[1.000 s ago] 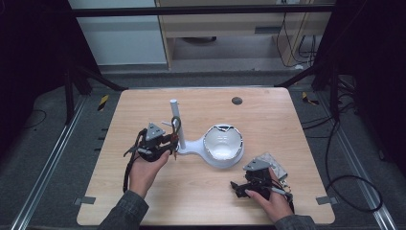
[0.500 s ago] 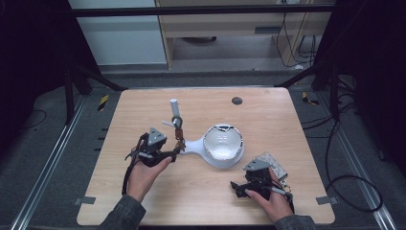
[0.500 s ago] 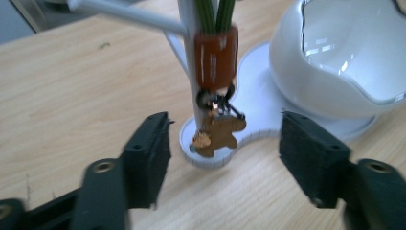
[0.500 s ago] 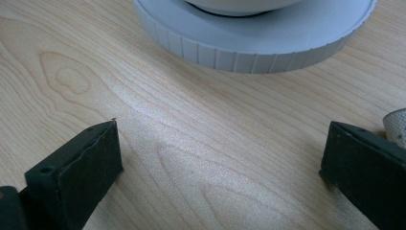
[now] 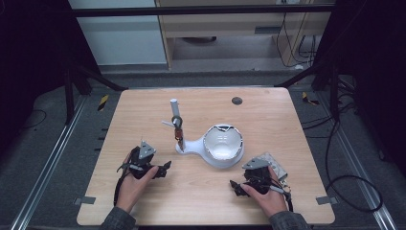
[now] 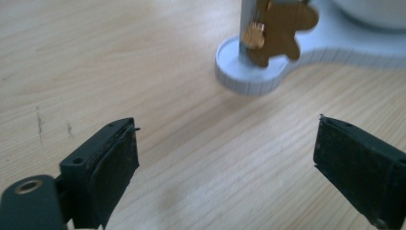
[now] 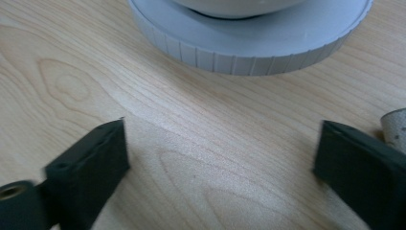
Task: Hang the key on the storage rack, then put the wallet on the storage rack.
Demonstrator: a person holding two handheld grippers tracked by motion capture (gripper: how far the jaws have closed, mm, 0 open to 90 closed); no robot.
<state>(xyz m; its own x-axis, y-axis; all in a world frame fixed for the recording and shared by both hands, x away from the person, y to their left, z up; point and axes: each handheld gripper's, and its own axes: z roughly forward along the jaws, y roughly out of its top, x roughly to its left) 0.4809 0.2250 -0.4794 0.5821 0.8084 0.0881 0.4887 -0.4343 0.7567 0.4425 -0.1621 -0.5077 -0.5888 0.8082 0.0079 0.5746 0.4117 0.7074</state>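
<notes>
A white stand (image 5: 191,146) sits mid-table, with an upright post (image 5: 174,106) and a white bowl (image 5: 222,143) on its round base. A keychain with a black ring (image 5: 176,120) and a brown figure-shaped charm (image 5: 180,136) hangs on the post. The charm (image 6: 280,28) shows against the post's foot (image 6: 249,72). My left gripper (image 5: 165,167) (image 6: 225,163) rests low on the table, front left of the post. Its jaws have just been opening and hold nothing. My right gripper (image 5: 233,184) (image 7: 222,167) lies in front of the bowl's grey base (image 7: 249,48). Its jaws have just been closing a little, stand open and hold nothing.
A small grey object (image 5: 275,165) (image 7: 396,125) lies beside my right hand. A dark round spot (image 5: 236,100) marks the far side of the wooden table (image 5: 143,110). Dark floor and metal rails surround the table.
My left gripper was shut on the keychain at the post; it has let go and drawn back down toward the person. The keychain now hangs on the post. The right hand stayed put.
</notes>
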